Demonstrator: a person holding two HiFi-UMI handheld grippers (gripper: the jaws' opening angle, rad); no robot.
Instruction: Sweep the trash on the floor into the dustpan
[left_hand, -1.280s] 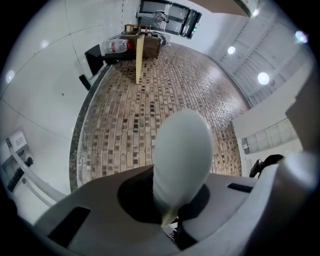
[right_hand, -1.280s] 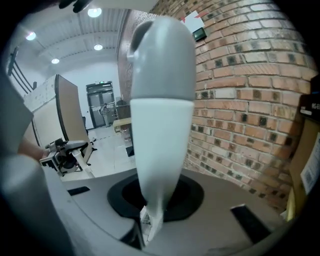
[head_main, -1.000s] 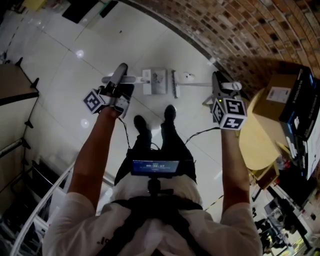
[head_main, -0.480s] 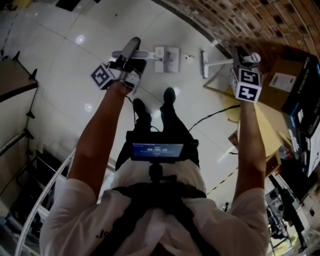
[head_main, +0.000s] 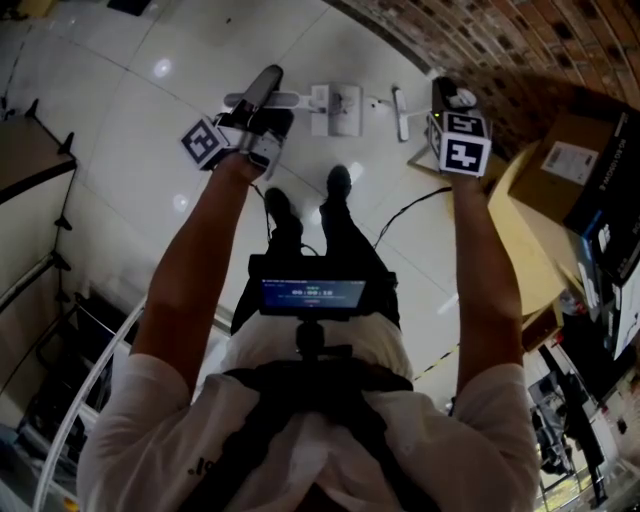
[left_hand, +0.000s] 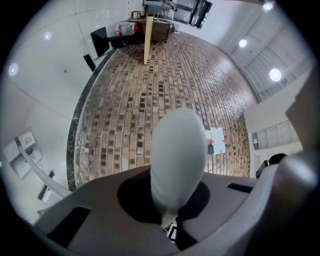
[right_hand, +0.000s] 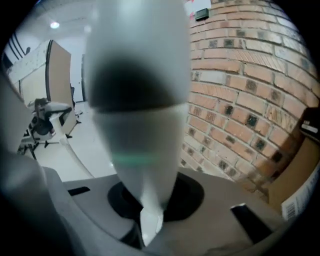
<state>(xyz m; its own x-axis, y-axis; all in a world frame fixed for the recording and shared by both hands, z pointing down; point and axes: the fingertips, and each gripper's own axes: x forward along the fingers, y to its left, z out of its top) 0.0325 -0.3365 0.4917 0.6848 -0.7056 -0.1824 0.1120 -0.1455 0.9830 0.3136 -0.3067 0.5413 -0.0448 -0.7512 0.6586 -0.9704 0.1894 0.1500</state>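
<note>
In the head view my left gripper (head_main: 262, 92) is shut on the white handle of the dustpan (head_main: 335, 108), which rests on the pale tiled floor ahead of the person's shoes (head_main: 338, 185). My right gripper (head_main: 447, 98) is shut on the white broom handle. The broom head (head_main: 398, 113) stands just right of the dustpan. A small white scrap (head_main: 373, 100) lies between the two. The rounded end of the dustpan handle (left_hand: 177, 155) fills the left gripper view. The broom handle (right_hand: 137, 100), with a dark band, fills the right gripper view.
A brick wall (head_main: 500, 40) runs along the far side. To the right stand a round wooden table (head_main: 515, 250), a cardboard box (head_main: 565, 165) and a black box (head_main: 610, 200). A dark table (head_main: 30, 165) and a metal rack (head_main: 70, 400) are at the left.
The broom head has crossed from the dustpan's side of the white scrap to its right side, then drawn closer to the dustpan. The right gripper has come down; the left shifted with the dustpan.
</note>
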